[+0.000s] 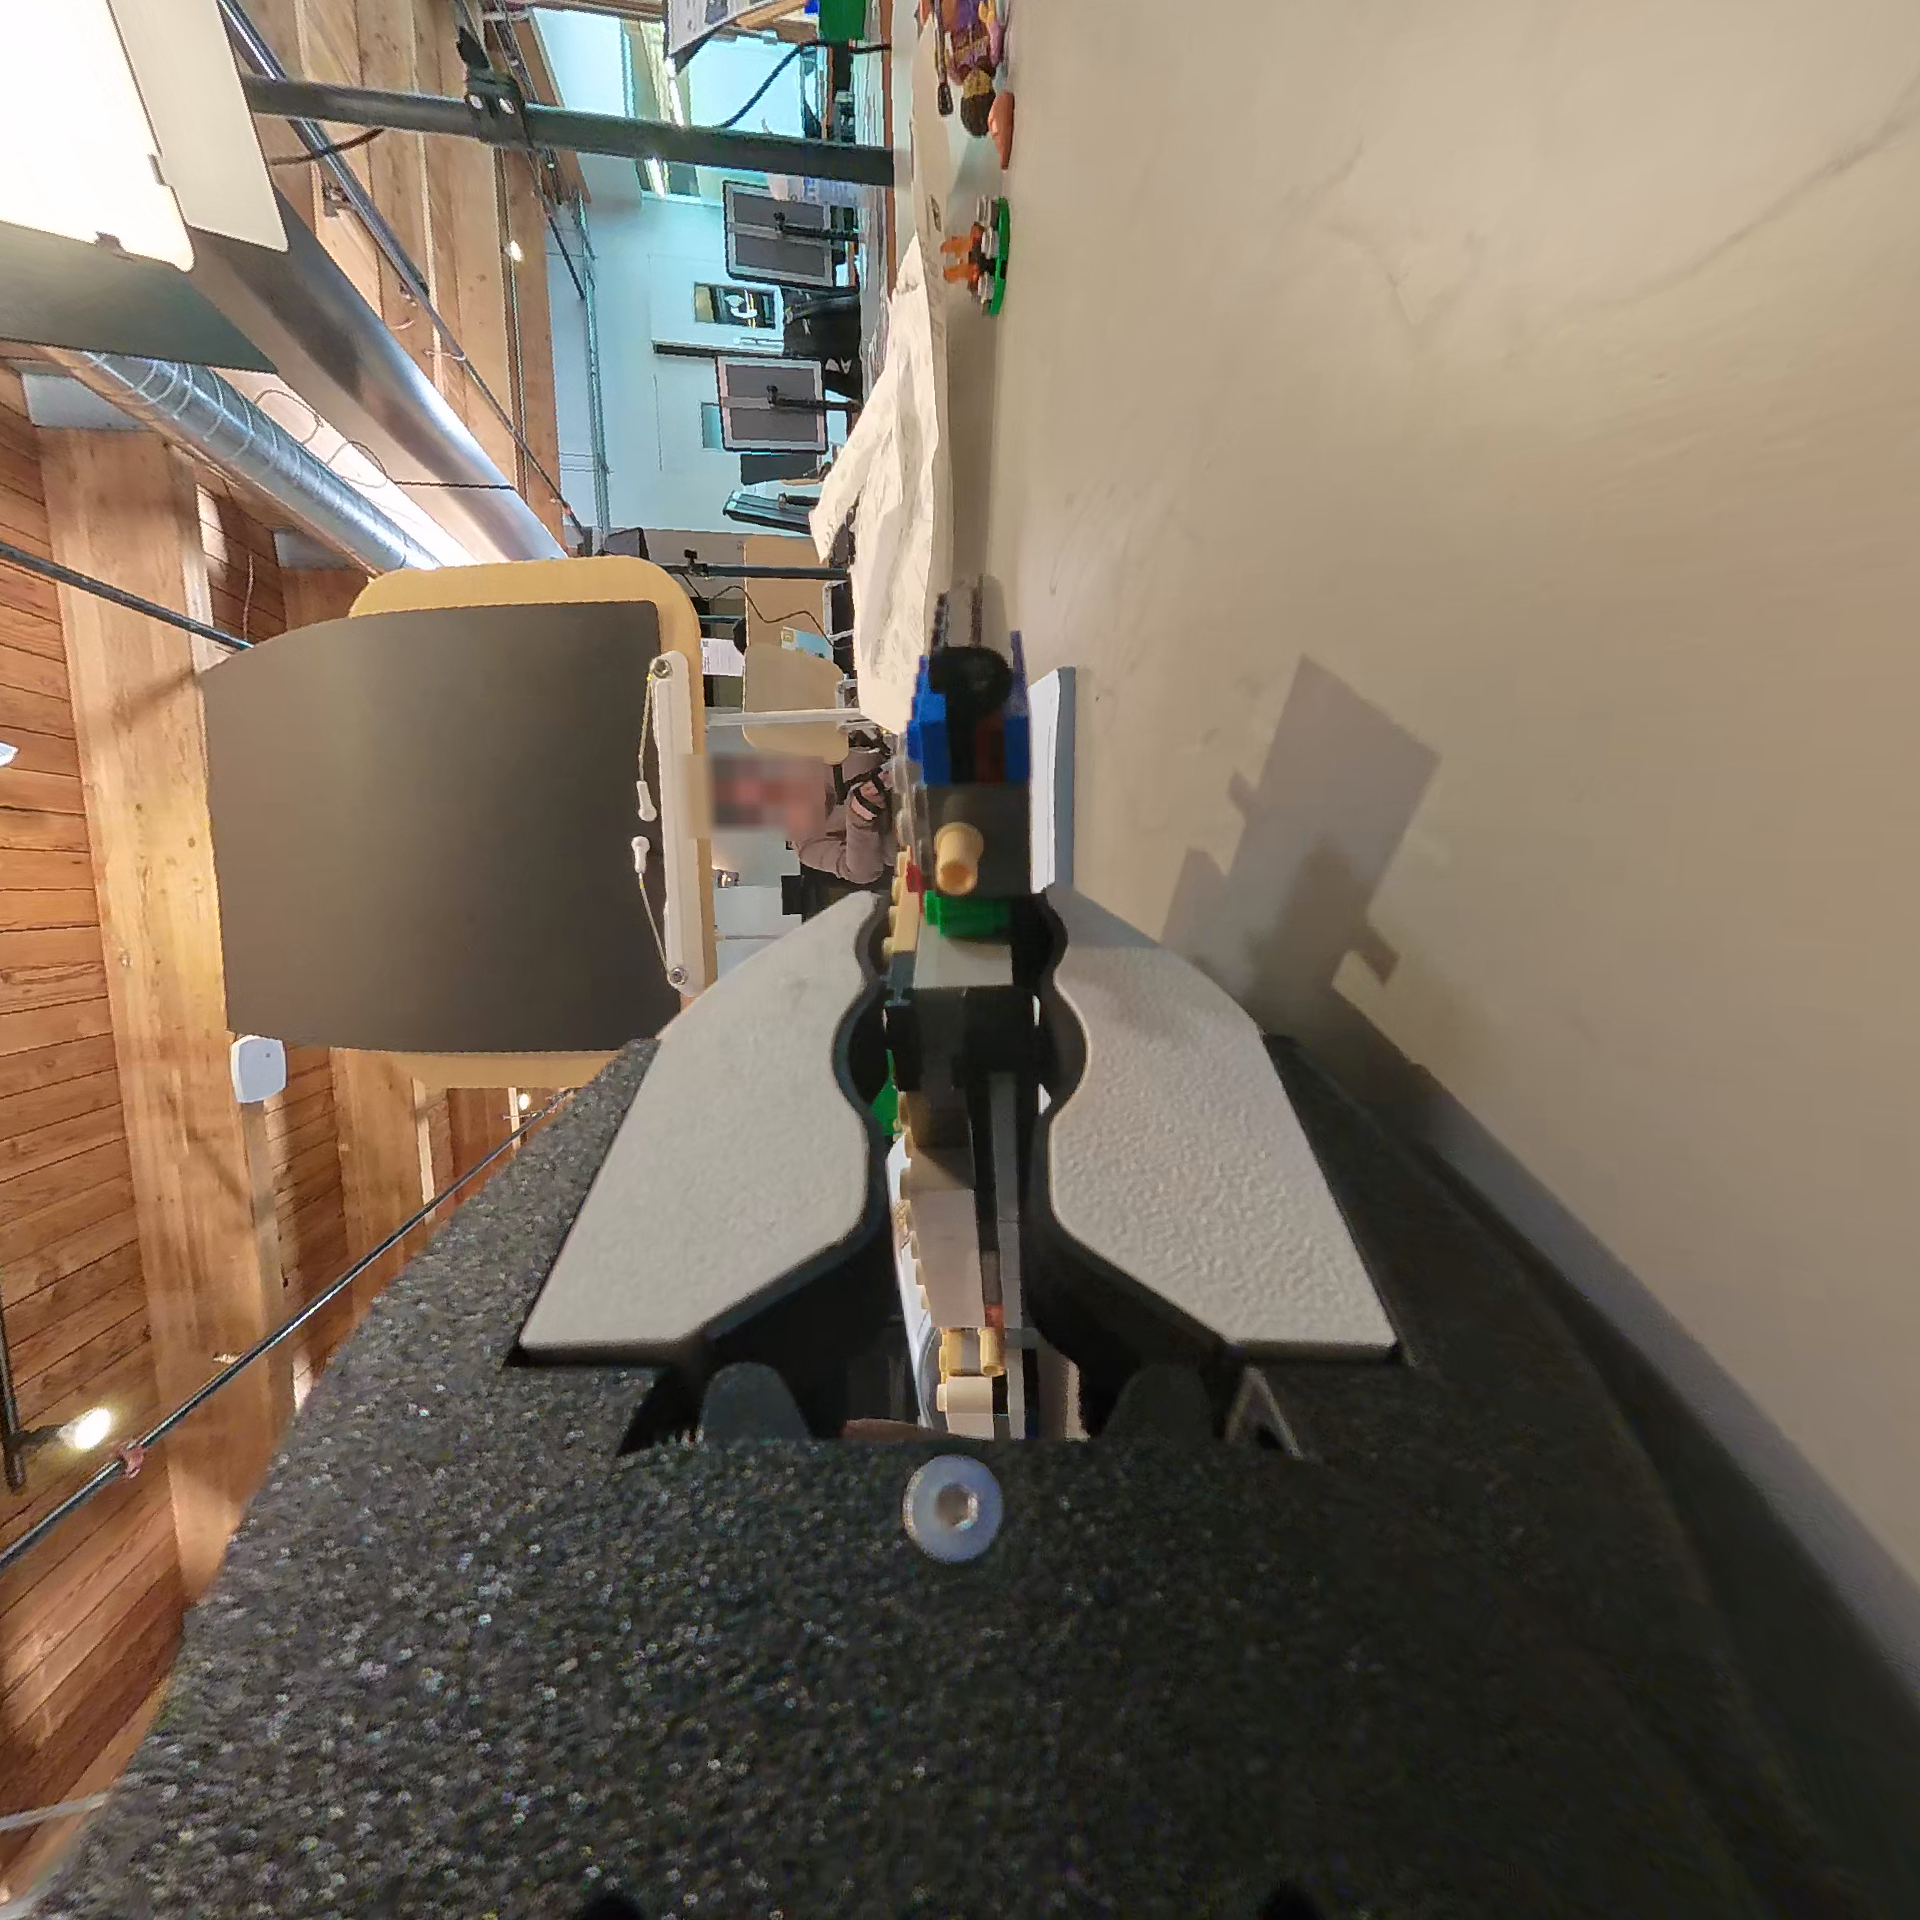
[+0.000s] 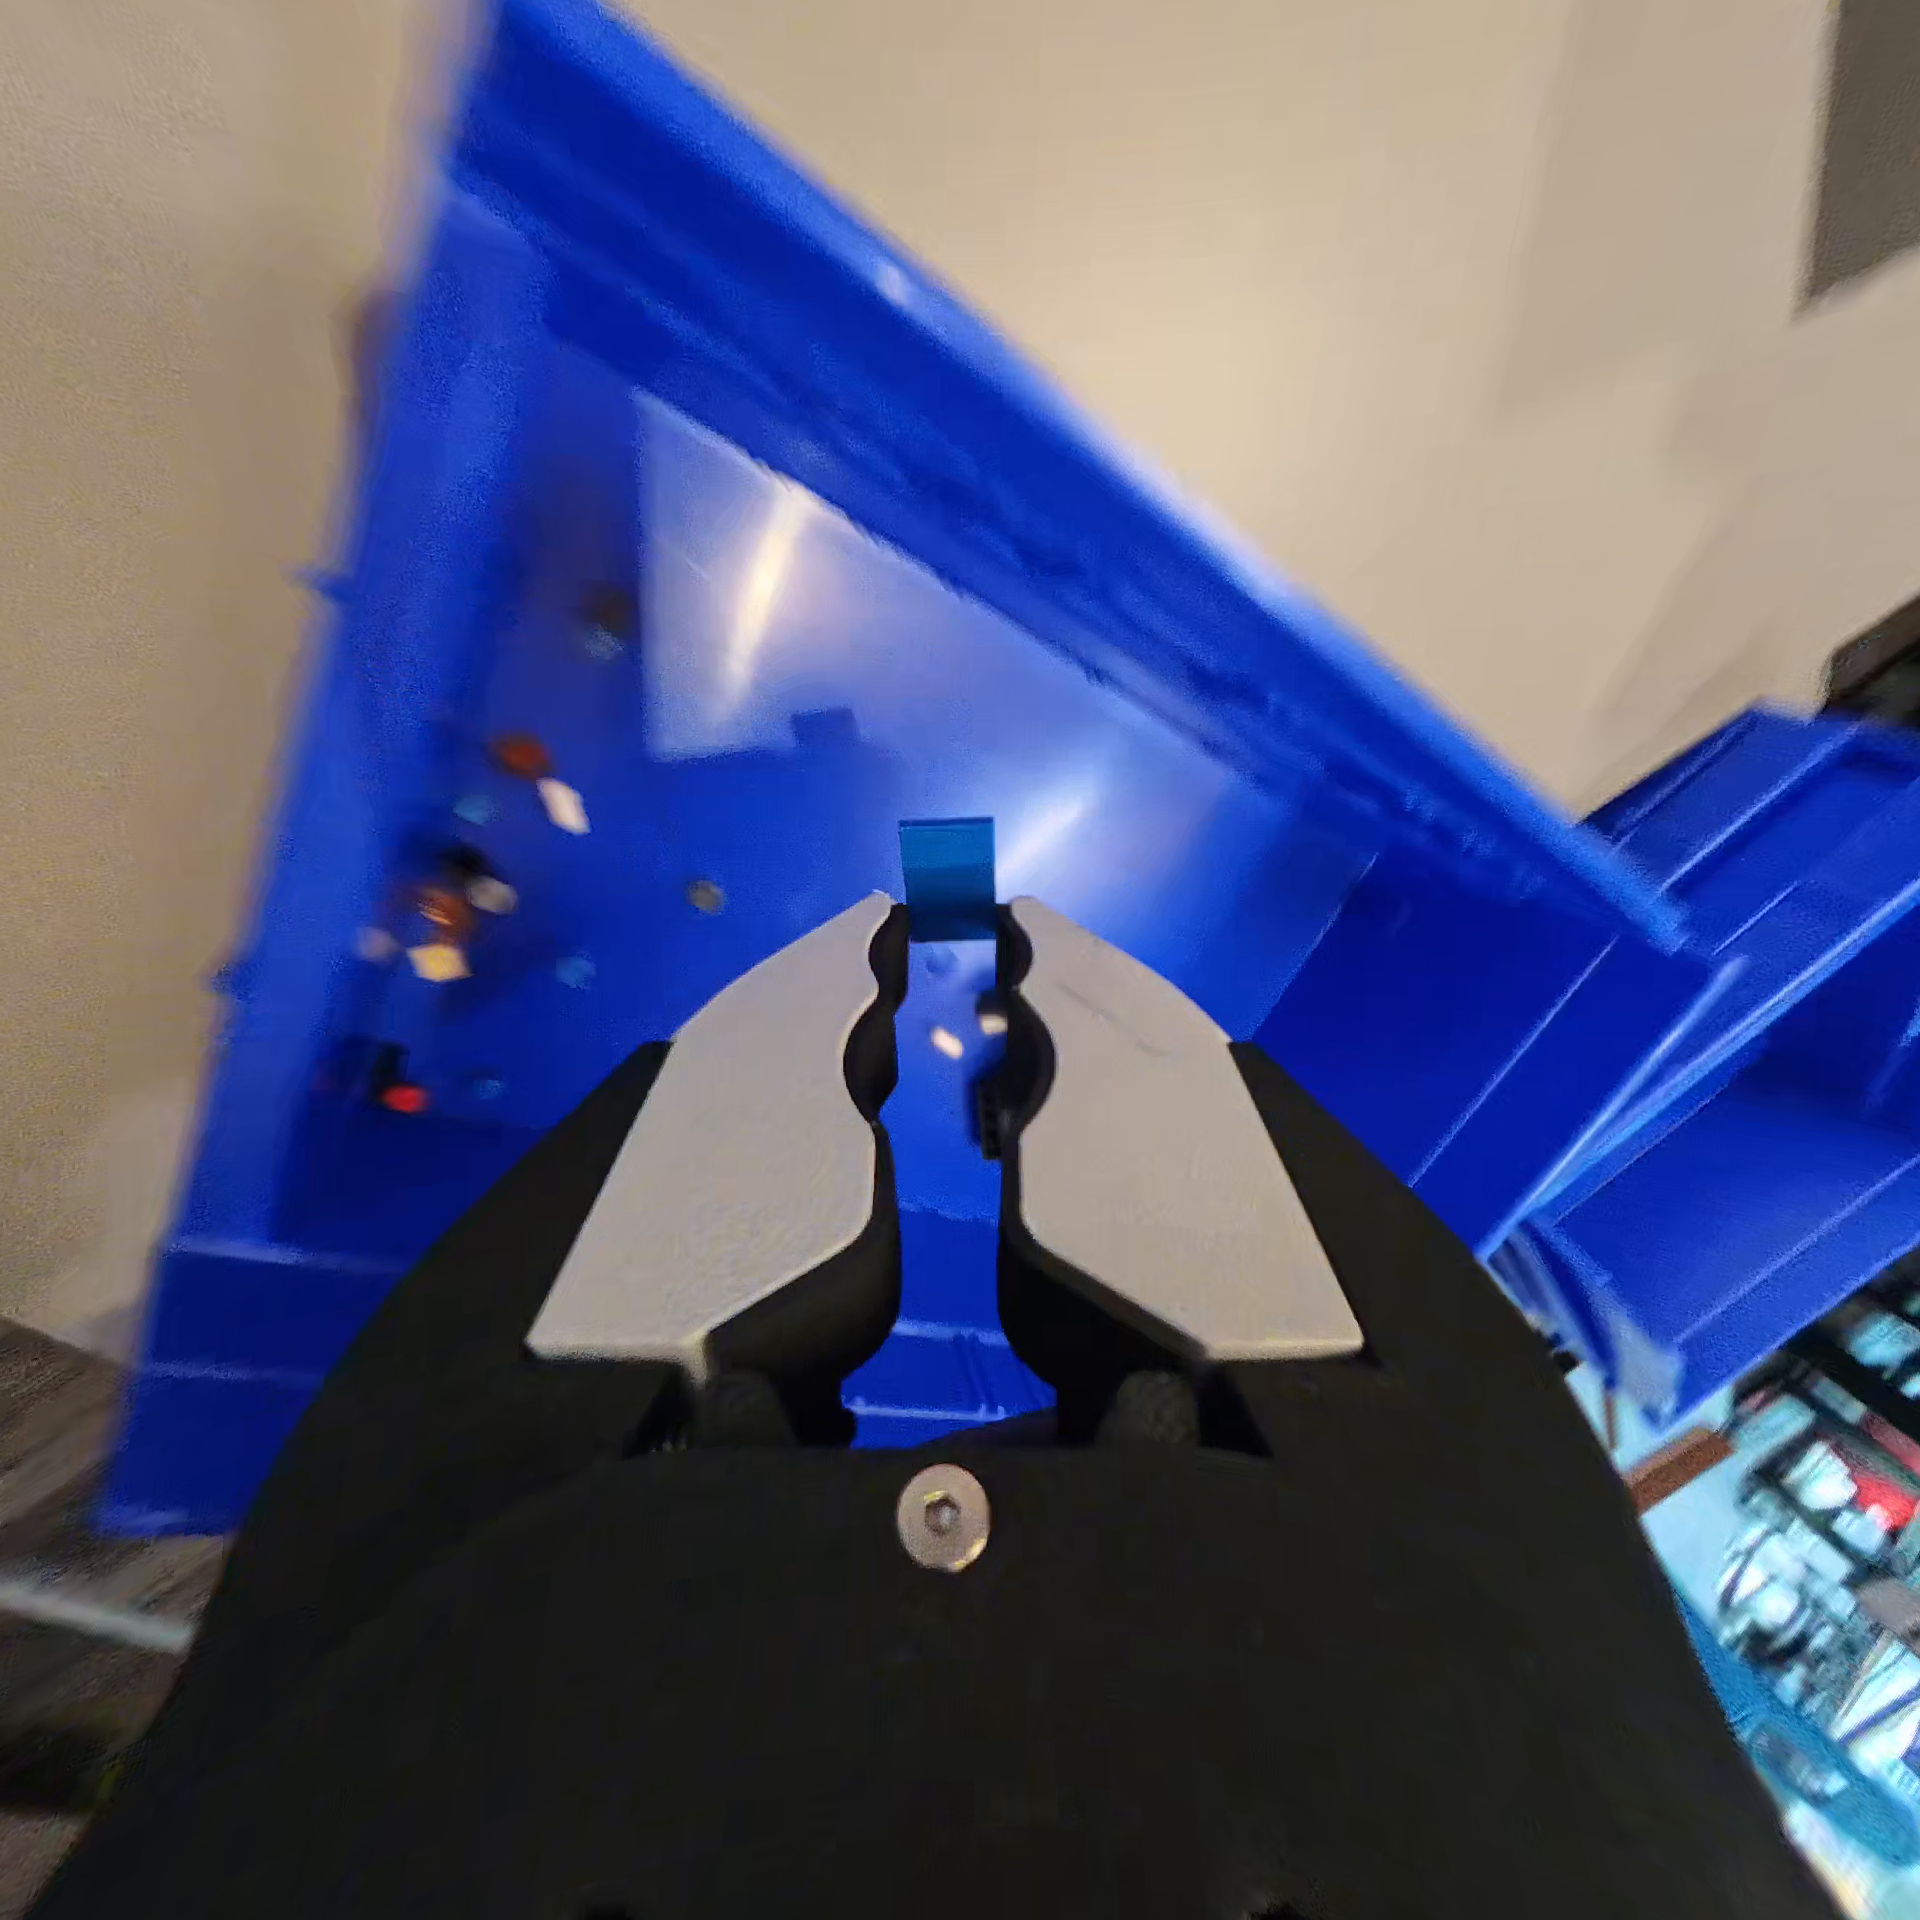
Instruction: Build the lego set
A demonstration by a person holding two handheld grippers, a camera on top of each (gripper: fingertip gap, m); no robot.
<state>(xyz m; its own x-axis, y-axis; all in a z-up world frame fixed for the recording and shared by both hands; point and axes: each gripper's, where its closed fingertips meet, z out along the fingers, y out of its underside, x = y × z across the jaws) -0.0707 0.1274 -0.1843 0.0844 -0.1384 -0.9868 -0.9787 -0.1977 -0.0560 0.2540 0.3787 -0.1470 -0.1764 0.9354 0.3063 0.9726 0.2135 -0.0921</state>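
Fingers of right gripper (image 2: pixel 948 914) pinch a small blue brick (image 2: pixel 945 878) by its lower edge, above the blue bin (image 2: pixel 1039 499). Left gripper (image 1: pixel 961 935) clamps the brick model (image 1: pixel 971 790) w/ narrow fingers beside the bench (image 1: pixel 1455 416). Keep both grips firm, align brick squarely.

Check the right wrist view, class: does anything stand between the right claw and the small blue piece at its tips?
Nothing visible does. The right claw already grips the small blue piece between its pads, above the blue bin; loose bits lie below it in the bin.
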